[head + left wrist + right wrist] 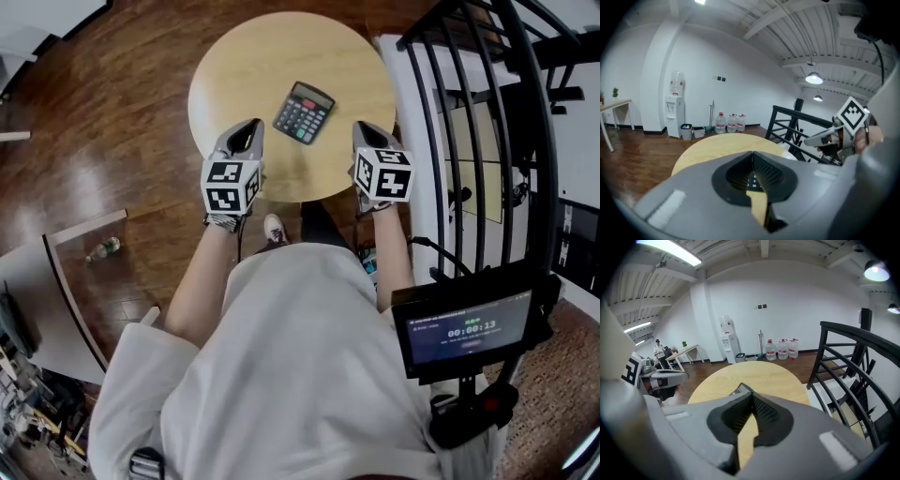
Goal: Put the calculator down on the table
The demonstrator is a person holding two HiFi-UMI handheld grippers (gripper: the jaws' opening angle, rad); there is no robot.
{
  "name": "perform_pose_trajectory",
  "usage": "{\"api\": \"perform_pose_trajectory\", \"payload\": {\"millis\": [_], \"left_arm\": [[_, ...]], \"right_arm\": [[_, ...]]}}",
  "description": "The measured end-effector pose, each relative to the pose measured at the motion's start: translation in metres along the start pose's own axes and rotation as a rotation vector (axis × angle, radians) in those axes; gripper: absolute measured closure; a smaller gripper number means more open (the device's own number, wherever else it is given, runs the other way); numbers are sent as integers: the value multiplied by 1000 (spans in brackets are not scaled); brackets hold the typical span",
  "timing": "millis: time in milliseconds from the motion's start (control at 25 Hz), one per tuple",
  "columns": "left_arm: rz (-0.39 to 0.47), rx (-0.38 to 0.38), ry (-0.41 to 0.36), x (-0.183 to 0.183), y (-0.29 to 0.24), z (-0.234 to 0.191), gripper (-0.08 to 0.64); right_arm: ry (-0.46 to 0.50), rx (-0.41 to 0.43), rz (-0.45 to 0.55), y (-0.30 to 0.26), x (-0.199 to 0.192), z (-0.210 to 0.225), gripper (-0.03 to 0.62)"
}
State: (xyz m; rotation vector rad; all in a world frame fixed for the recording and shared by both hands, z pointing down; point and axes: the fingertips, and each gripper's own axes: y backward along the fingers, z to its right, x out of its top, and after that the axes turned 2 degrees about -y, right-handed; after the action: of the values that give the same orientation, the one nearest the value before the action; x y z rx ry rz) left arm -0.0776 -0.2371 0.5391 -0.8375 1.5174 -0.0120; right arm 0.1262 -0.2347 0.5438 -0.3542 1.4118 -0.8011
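Nearest: two forearms reaching out from a pale-shirted torso, a tool in each hand.

At the near-left rim of the bench (272, 52): left hand-held gripper (251, 127), jaws pressed fully together, nothing between them. In its own view the tips meet along one seam with no gap.

At the near-right rim: right hand-held gripper (362, 129), likewise closed and empty.

Both raised clear of the wooden top and tilted downward, flanking the task's thing without touching it. Closed on nothing, most likely because nothing remains to carry. Kept to either side, probably to avoid nudging what lies between.

Just beyond the tips and between them: calculator (304, 112), lying flat on the bench, keys up, turned at a slant with the display end toward the far side. Set slightly right of centre and well in from every edge, a sensible spot, judged unlikely to slide off. Glimpsed also through the slot under the left jaws (753, 180), and as a corner peeking over the right jaws (736, 390).

Judged from this lie, placement complete.

Farther on: bare round top, nothing else on it.

To the right of the bench: black railing (469, 112).

Against the far wall: water dispenser (675, 110) and a row of water jugs (731, 123), well apart from the work.
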Motion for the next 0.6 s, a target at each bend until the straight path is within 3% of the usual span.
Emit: {"api": "perform_pose_trajectory", "payload": {"millis": [120, 240, 360, 600], "left_arm": [[28, -10, -29, 10, 18, 4, 554], [56, -26, -14, 20, 21, 8, 554], [106, -50, -51, 36, 36, 17, 554], [197, -91, -92, 61, 103, 45, 554]], "right_arm": [[-13, -3, 54, 20, 12, -6, 591], [-26, 54, 106, 30, 30, -13, 591], [-11, 91, 191, 55, 53, -29, 591], [71, 34, 293, 127, 54, -68, 591]]}}
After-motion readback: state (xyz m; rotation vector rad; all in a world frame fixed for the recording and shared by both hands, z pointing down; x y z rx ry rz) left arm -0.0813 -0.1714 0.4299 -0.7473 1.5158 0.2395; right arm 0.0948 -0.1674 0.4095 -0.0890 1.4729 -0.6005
